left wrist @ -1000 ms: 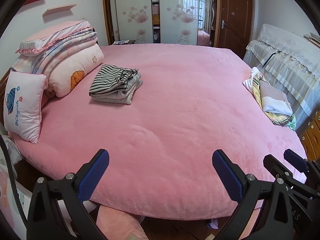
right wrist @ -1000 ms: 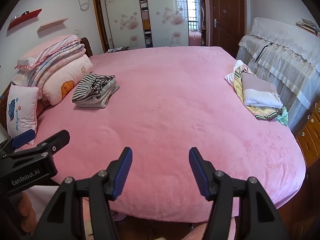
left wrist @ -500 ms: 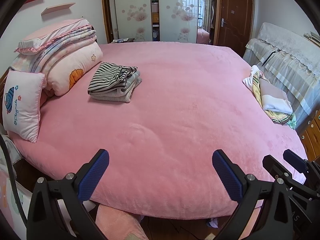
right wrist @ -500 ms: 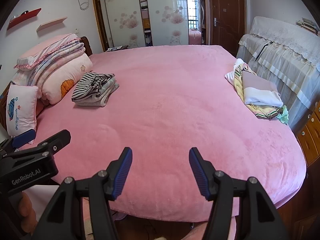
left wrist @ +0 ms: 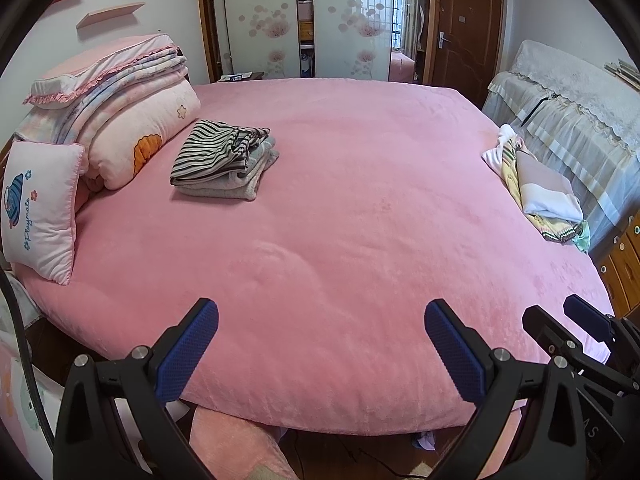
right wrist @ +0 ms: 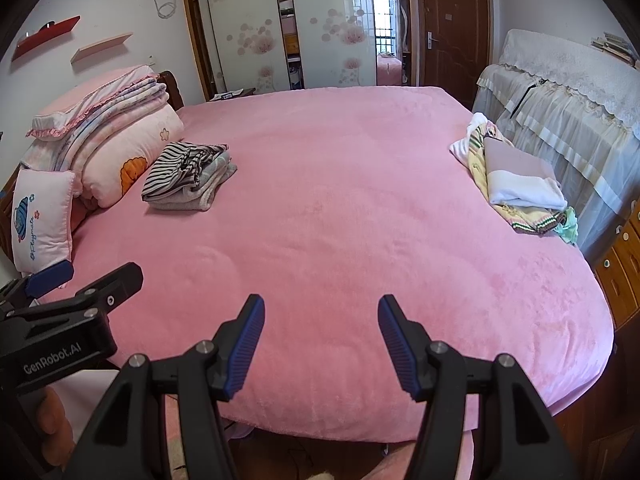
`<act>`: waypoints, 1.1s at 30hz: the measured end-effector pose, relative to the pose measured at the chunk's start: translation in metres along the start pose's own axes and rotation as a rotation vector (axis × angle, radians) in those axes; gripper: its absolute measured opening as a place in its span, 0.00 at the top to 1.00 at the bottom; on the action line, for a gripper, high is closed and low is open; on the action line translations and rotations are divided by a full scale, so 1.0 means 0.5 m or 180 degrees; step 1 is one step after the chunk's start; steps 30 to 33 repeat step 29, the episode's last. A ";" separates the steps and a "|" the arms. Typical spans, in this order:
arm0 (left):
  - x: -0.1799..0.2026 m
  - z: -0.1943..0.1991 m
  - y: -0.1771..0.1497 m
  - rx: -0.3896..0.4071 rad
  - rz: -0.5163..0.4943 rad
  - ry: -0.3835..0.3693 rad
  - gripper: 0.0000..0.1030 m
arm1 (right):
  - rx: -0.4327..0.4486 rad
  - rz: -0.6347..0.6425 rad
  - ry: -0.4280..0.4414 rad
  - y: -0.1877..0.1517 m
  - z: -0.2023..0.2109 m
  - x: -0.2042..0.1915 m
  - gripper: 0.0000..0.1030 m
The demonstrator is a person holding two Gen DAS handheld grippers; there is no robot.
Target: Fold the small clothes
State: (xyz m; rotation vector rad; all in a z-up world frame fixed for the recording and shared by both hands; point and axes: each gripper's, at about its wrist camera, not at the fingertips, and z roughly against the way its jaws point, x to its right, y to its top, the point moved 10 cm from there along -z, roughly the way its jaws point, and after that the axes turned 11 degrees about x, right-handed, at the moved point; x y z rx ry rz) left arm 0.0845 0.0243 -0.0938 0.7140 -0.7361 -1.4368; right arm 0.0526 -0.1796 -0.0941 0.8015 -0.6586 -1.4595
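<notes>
Nothing changed over last second: both tools kept hovering at bed [left wrist: 320,240] near edge. Left tool [left wrist: 320,344] spread wide, empty; right tool [right wrist: 320,340] half open, empty. Folded pile [left wrist: 224,160] seen at 10 o'clock, unfolded clothes [right wrist: 516,184] at 2 o'clock. Next garment judged not yet fetched.

Pink plush bed cover [left wrist: 360,208]: matt, short-napped fleece. Folded stack of striped knit and grey terry-like clothes [left wrist: 224,160]: soft, matt cloth. Loose pile of white, yellow and mauve cloth garments [left wrist: 540,188]: matt. Left hand-held gripper [left wrist: 320,344]: matt black plastic arms, blue ribbed pads, bright metal pins. Brown wooden door [right wrist: 452,20]: semi-gloss. Floral sliding wardrobe panels [right wrist: 332,20]: glossy. White lace cover [right wrist: 568,76]: matt cloth.
</notes>
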 end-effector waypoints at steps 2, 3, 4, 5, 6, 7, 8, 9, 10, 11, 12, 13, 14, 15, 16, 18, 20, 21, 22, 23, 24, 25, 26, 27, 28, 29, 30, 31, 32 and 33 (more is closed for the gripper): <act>0.000 0.001 0.000 0.0001 -0.0002 0.0002 0.01 | -0.0008 -0.0001 0.0000 -0.003 -0.004 0.001 0.42; 0.001 0.001 -0.001 0.0000 -0.0001 0.0001 0.01 | -0.0014 -0.0001 -0.0002 -0.005 -0.005 0.001 0.42; 0.001 0.001 -0.001 0.0000 0.0001 -0.0001 0.01 | -0.0019 0.0000 -0.0001 -0.008 -0.007 0.001 0.42; 0.000 0.001 -0.001 0.0001 0.0006 -0.0001 0.01 | -0.0023 0.0001 -0.0002 -0.010 -0.009 0.001 0.42; 0.000 0.001 -0.001 0.0000 0.0006 0.0000 0.01 | -0.0023 0.0001 -0.0006 -0.010 -0.009 0.001 0.42; -0.003 -0.001 -0.001 -0.0004 0.0002 -0.0007 0.01 | -0.0022 0.0000 -0.0002 -0.010 -0.009 0.001 0.42; -0.003 -0.001 -0.001 -0.0006 0.0001 -0.0005 0.01 | -0.0022 0.0001 0.0000 -0.009 -0.009 0.001 0.42; -0.003 -0.001 -0.002 -0.0011 0.0001 -0.0006 0.01 | -0.0026 0.0005 -0.0001 -0.012 -0.010 0.000 0.42; -0.004 -0.003 -0.002 -0.0015 0.0000 -0.0013 0.01 | -0.0024 -0.0001 -0.0006 -0.010 -0.008 0.000 0.42; -0.005 -0.004 -0.001 -0.0021 0.0000 -0.0015 0.01 | -0.0023 -0.0003 -0.0002 -0.009 -0.008 0.000 0.42; -0.006 -0.005 -0.002 -0.0025 0.0002 -0.0016 0.01 | -0.0026 -0.0002 -0.0002 -0.009 -0.009 0.000 0.42; -0.009 -0.006 -0.001 -0.0027 0.0003 -0.0019 0.01 | -0.0026 -0.0003 -0.0007 -0.009 -0.008 0.000 0.42; -0.009 -0.006 -0.001 -0.0027 0.0000 -0.0018 0.01 | -0.0031 -0.0005 -0.0008 -0.012 -0.009 -0.001 0.42; -0.010 -0.006 -0.001 -0.0027 0.0000 -0.0019 0.01 | -0.0029 -0.0006 -0.0003 -0.012 -0.009 -0.001 0.42; -0.010 -0.006 -0.001 -0.0028 0.0000 -0.0021 0.01 | -0.0029 -0.0005 -0.0004 -0.011 -0.009 0.000 0.42; -0.012 -0.008 -0.002 -0.0037 -0.0003 -0.0026 0.01 | -0.0029 -0.0005 -0.0004 -0.011 -0.009 0.000 0.42; -0.013 -0.010 -0.003 -0.0051 -0.0005 -0.0033 0.01 | -0.0035 -0.0004 -0.0004 -0.011 -0.009 0.000 0.42; -0.015 -0.012 -0.003 -0.0055 -0.0005 -0.0035 0.01 | -0.0039 -0.0005 -0.0004 -0.012 -0.010 0.000 0.42; -0.017 -0.013 -0.003 -0.0056 -0.0006 -0.0035 0.01 | -0.0043 -0.0005 -0.0001 -0.014 -0.011 0.002 0.42; -0.017 -0.014 -0.003 -0.0058 -0.0007 -0.0035 0.01 | -0.0044 -0.0005 0.0001 -0.017 -0.010 0.001 0.42; -0.018 -0.014 -0.004 -0.0062 -0.0006 -0.0035 0.01 | -0.0046 -0.0003 -0.0001 -0.018 -0.011 0.001 0.42; -0.016 -0.015 -0.003 -0.0065 -0.0002 -0.0035 0.01 | -0.0047 -0.0005 -0.0001 -0.014 -0.011 0.002 0.42; -0.017 -0.016 -0.004 -0.0072 -0.0001 -0.0035 0.01 | -0.0053 -0.0007 0.0003 -0.017 -0.011 0.002 0.42; -0.018 -0.017 -0.006 -0.0079 0.0002 -0.0034 0.01 | -0.0060 -0.0006 0.0006 -0.017 -0.014 0.004 0.42; -0.017 -0.017 -0.006 -0.0084 0.0004 -0.0031 0.01 | -0.0069 -0.0009 0.0004 -0.021 -0.016 0.006 0.42; -0.017 -0.018 -0.007 -0.0093 0.0010 -0.0030 0.01 | -0.0074 -0.0011 0.0008 -0.022 -0.018 0.009 0.42; -0.017 -0.018 -0.007 -0.0093 0.0010 -0.0030 0.01 | -0.0074 -0.0011 0.0008 -0.022 -0.018 0.009 0.42; -0.017 -0.018 -0.007 -0.0093 0.0010 -0.0030 0.01 | -0.0074 -0.0011 0.0008 -0.022 -0.018 0.009 0.42; -0.017 -0.018 -0.007 -0.0093 0.0010 -0.0030 0.01 | -0.0074 -0.0011 0.0008 -0.022 -0.018 0.009 0.42; -0.017 -0.018 -0.007 -0.0093 0.0010 -0.0030 0.01 | -0.0074 -0.0011 0.0008 -0.022 -0.018 0.009 0.42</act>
